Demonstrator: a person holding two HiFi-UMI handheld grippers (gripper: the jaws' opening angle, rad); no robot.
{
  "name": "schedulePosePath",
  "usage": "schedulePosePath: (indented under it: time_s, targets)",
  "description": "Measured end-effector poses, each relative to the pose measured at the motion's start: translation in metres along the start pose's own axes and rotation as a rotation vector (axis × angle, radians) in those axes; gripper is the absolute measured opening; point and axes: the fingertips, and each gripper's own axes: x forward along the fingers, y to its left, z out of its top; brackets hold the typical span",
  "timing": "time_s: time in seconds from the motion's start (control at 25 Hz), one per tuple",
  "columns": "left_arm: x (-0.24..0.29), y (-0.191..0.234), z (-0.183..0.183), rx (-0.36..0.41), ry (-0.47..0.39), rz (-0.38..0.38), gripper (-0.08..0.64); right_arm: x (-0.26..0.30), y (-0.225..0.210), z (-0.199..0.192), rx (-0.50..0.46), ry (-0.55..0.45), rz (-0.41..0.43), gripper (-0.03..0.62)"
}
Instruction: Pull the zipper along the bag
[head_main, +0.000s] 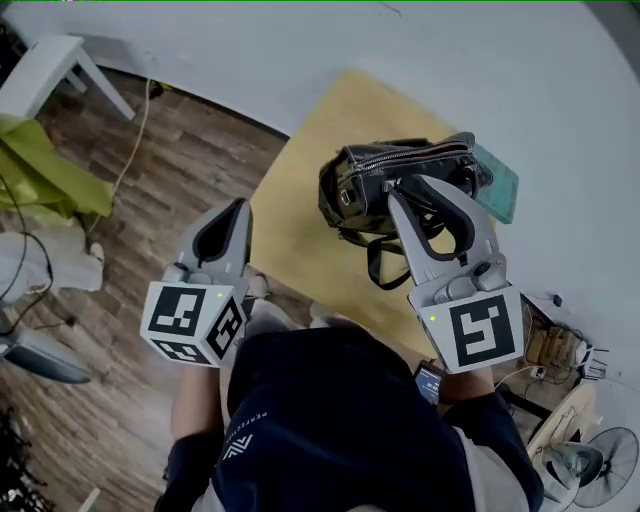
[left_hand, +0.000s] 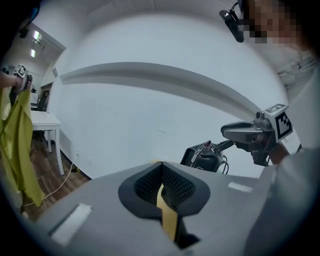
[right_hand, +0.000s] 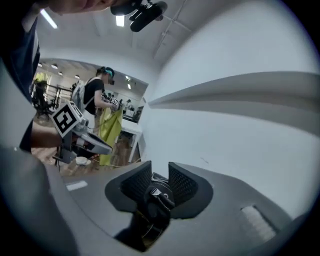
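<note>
A black bag (head_main: 400, 180) with a silver zip along its top stands on a small wooden table (head_main: 300, 210). My right gripper (head_main: 410, 190) is over the bag's near side. Its jaws are apart, and a black strap piece with a metal fitting (right_hand: 157, 197) lies between the pads without being pressed. My left gripper (head_main: 238, 208) hangs left of the table over the wooden floor, shut with nothing in it; its pads meet in the left gripper view (left_hand: 161, 167). That view also shows the bag (left_hand: 202, 157) and the right gripper (left_hand: 229, 134) off to the right.
A teal flat thing (head_main: 502, 185) lies behind the bag. A white table (head_main: 50, 65), a yellow-green cloth (head_main: 45, 170) and a floor cable (head_main: 130, 150) are at the left. A fan (head_main: 590, 460) stands at the lower right. A white wall rises beyond the table.
</note>
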Motion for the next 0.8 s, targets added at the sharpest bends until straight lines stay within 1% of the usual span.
schedulePosePath:
  time_s: [0.12,0.24,0.4,0.52,0.6,0.68,0.8]
  targets:
    - [0.010,0.021,0.006,0.003,0.010,-0.058,0.017,0.013,-0.005,0.006,-0.055,0.057,-0.115,0.112]
    - [0.018,0.042,0.008,0.012,0.023,-0.103,0.017,0.022,-0.005,0.007,-0.045,0.100,-0.189,0.112]
    - [0.032,0.061,0.012,0.012,0.054,-0.176,0.016,0.037,0.003,0.005,-0.013,0.163,-0.219,0.112]
    - [0.048,0.069,0.017,0.016,0.071,-0.231,0.017,0.056,0.007,0.002,-0.017,0.207,-0.237,0.112]
    - [0.057,0.071,0.017,0.019,0.086,-0.270,0.016,0.065,0.010,-0.003,-0.041,0.259,-0.250,0.116]
    - [0.062,0.070,0.015,0.022,0.101,-0.306,0.017,0.069,0.016,-0.012,-0.079,0.337,-0.266,0.118]
    - [0.065,0.068,0.013,0.023,0.115,-0.344,0.017,0.073,0.023,-0.023,-0.129,0.436,-0.305,0.127]
